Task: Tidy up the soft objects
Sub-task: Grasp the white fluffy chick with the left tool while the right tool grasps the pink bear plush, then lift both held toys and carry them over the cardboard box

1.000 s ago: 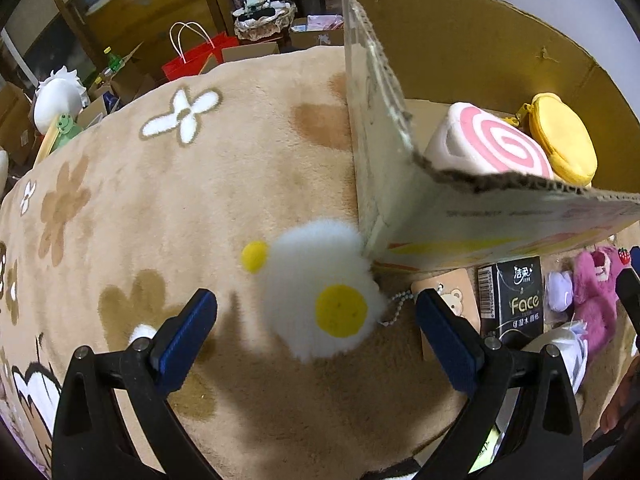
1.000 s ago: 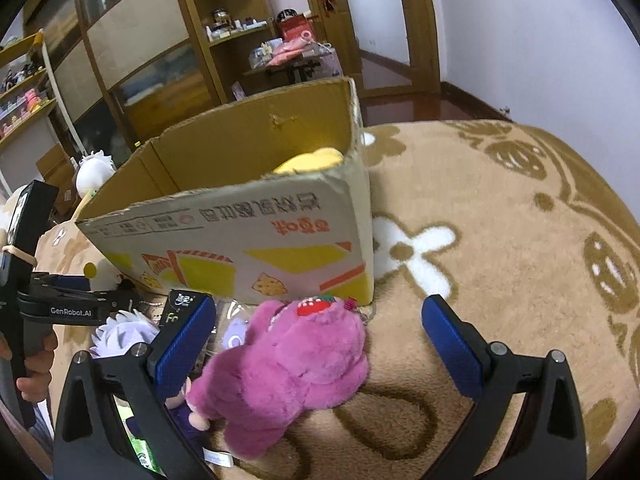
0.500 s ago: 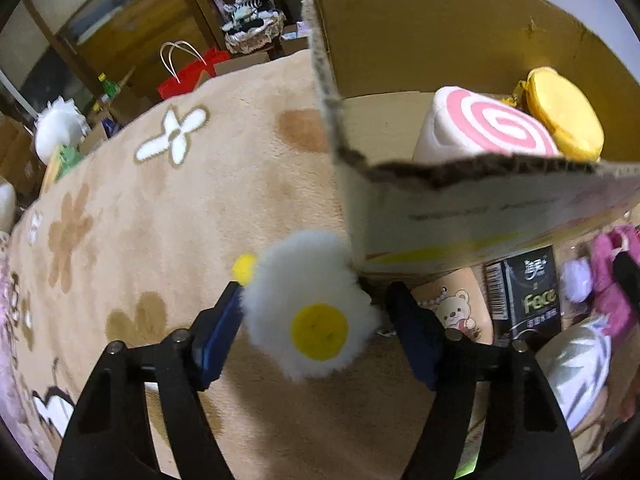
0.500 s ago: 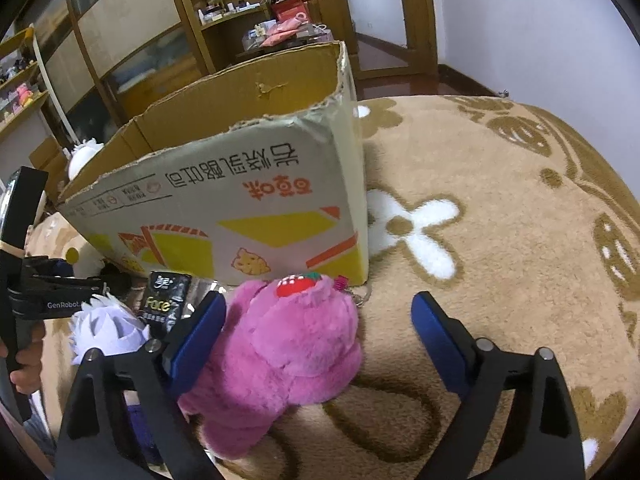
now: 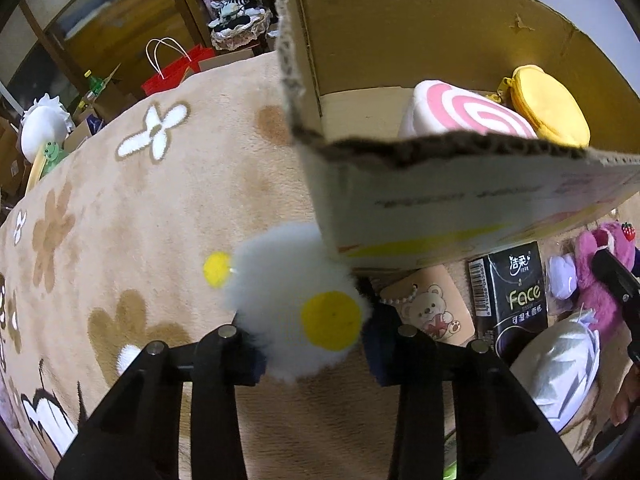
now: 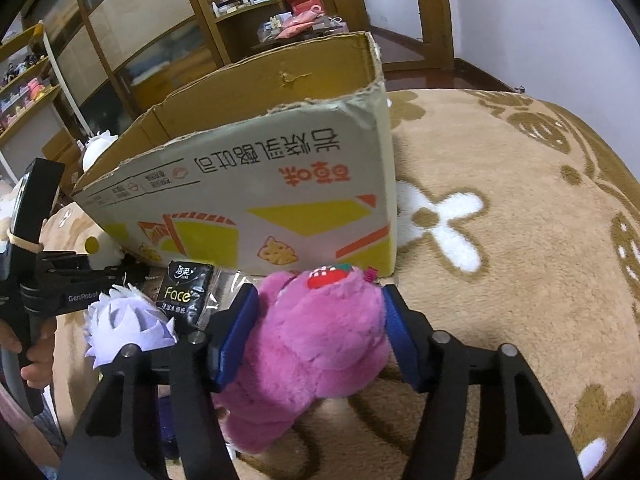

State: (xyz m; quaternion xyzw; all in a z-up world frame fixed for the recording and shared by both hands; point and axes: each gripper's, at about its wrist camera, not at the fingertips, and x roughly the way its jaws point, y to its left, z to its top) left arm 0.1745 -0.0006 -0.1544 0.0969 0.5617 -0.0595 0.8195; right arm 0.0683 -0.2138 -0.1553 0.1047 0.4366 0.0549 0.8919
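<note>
Two soft toys (image 5: pixel 460 114) inside one cardboard box (image 5: pixel 440 204), two outside.

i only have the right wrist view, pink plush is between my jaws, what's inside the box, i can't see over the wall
Observer: In the cardboard box lie a pink swirl roll plush and a yellow round pouch.
Operator: and what is the left gripper on
Observer: The left gripper is closing on a white fried-egg plush.
Operator: anything by it
Observer: A bear tag lies beside it on the blanket.
</note>
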